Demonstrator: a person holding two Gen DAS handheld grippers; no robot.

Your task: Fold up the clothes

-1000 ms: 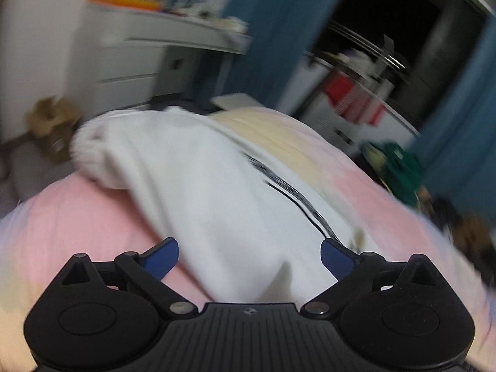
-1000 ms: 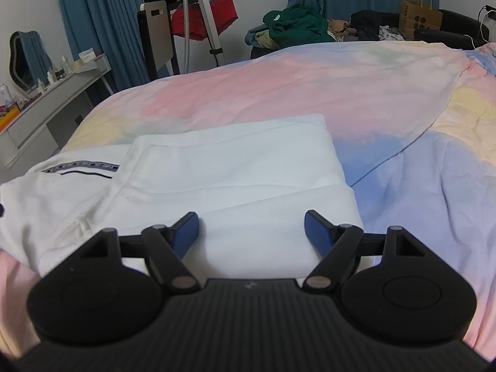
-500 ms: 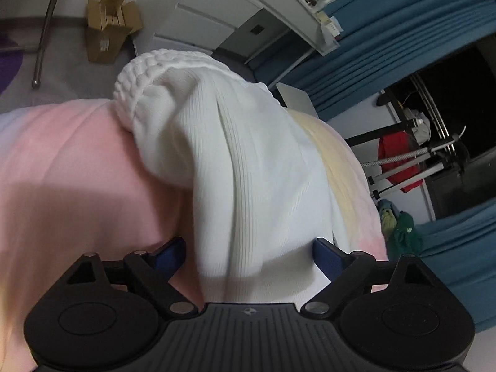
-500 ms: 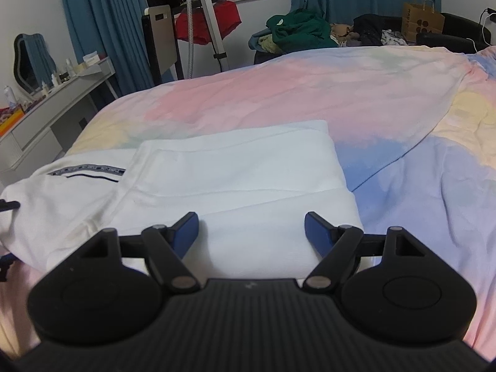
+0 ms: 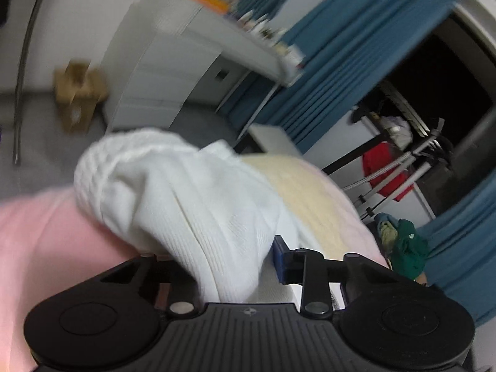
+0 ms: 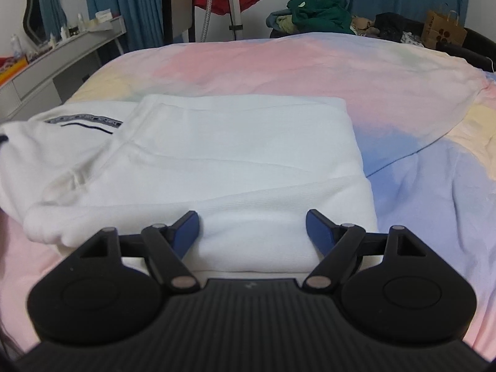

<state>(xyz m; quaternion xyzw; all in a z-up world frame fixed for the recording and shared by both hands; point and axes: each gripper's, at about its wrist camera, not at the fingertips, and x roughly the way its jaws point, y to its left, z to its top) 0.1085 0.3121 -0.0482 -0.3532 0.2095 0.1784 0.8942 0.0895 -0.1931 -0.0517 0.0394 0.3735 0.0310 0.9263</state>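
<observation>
Left wrist view: a second ago the left gripper (image 5: 232, 266) stood with its jaws spread wide over the flat white garment (image 5: 186, 204); now the jaws are closing, and a bunched fold of the ribbed sleeve lies between them, the blue pad (image 5: 278, 259) against the cloth on one side while the other pad is hidden behind the fabric. The sleeve's knitted cuff (image 5: 93, 167) humps up at the edge of the bed (image 5: 37, 238), where the cover is pink, turning pale yellow farther on. Beyond the bed's edge are a grey floor with a brown cardboard box (image 5: 79, 99), a white dresser (image 5: 173, 71), blue curtains (image 5: 334, 59) and a red cloth (image 5: 384, 170) on a stand.

Right wrist view: the right gripper (image 6: 251, 231) has barely shifted; its jaws are spread wide, hovering over the near hem of the garment (image 6: 217, 161) and gripping nothing. The white garment lies folded into a neat rectangle on the near left part of the bedspread (image 6: 310, 71), one part with a dark stripe (image 6: 83, 122) reaching out toward the left edge. The bedspread is pastel pink, yellow and lavender. Green clothes (image 6: 319, 14) are heaped past the far edge, beside a brown paper bag (image 6: 443, 29).
</observation>
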